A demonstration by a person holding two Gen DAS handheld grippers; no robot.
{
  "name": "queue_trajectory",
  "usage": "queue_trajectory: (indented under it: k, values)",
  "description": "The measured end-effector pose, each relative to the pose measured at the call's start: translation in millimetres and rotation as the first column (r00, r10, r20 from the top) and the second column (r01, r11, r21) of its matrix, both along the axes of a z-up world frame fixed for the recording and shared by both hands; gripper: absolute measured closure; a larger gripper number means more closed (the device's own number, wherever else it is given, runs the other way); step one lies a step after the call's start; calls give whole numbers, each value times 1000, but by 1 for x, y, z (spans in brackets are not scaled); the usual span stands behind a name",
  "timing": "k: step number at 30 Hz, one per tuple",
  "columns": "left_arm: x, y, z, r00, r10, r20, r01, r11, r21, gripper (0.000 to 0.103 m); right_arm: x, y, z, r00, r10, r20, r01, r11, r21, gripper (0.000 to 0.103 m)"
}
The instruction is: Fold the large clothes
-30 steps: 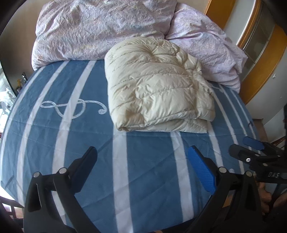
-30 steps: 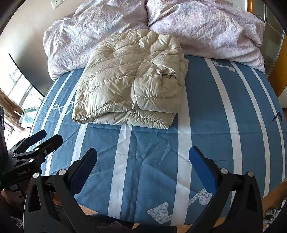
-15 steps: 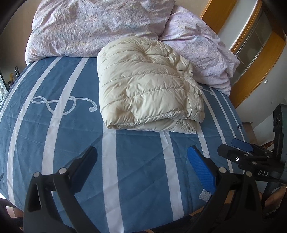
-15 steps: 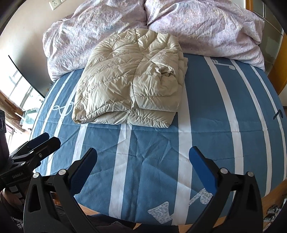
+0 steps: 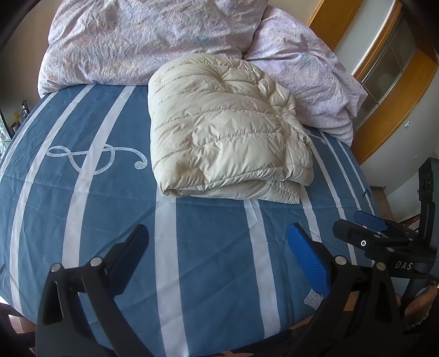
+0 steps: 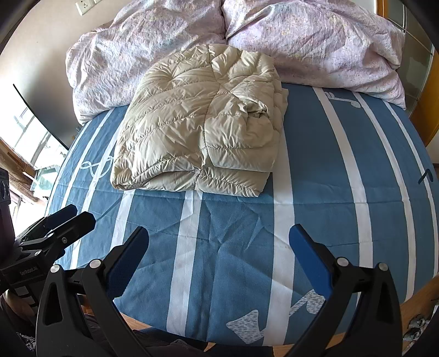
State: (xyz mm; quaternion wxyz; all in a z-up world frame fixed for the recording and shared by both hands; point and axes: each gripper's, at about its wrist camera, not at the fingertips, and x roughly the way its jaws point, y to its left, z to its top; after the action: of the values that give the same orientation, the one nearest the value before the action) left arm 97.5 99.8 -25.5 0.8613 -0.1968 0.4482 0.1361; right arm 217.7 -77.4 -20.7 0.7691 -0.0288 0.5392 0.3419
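Note:
A cream quilted down jacket (image 5: 225, 129) lies folded into a thick rectangle on the blue striped bed cover (image 5: 208, 247), its far end against the bedding. It also shows in the right wrist view (image 6: 203, 126). My left gripper (image 5: 219, 247) is open and empty, held above the bed's near edge, well short of the jacket. My right gripper (image 6: 219, 247) is open and empty at the same near edge. Each gripper appears from the side in the other's view: the right one (image 5: 367, 228) and the left one (image 6: 65, 222).
A crumpled pink floral duvet (image 5: 153, 38) is heaped along the head of the bed behind the jacket. A wooden wardrobe (image 5: 395, 90) stands to the right. A window (image 6: 30, 148) and a wall socket (image 6: 83, 6) are on the left wall.
Both grippers stay open and empty. The left wrist view has drifted so the jacket sits slightly more to the left and the right gripper shows more fully. The jacket has not moved.

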Motion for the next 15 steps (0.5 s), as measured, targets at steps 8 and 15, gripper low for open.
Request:
queue_trajectory:
  k: [8, 15]
  values:
    - [0, 1, -1, 1000, 4, -3, -4, 1000, 0, 3, 0, 2, 0, 1000, 4, 2, -4, 1000, -1, 1]
    - [1, 3, -1, 1000, 4, -5, -4, 1000, 1, 3, 0, 3, 0, 1000, 4, 1, -4, 1000, -1, 1]
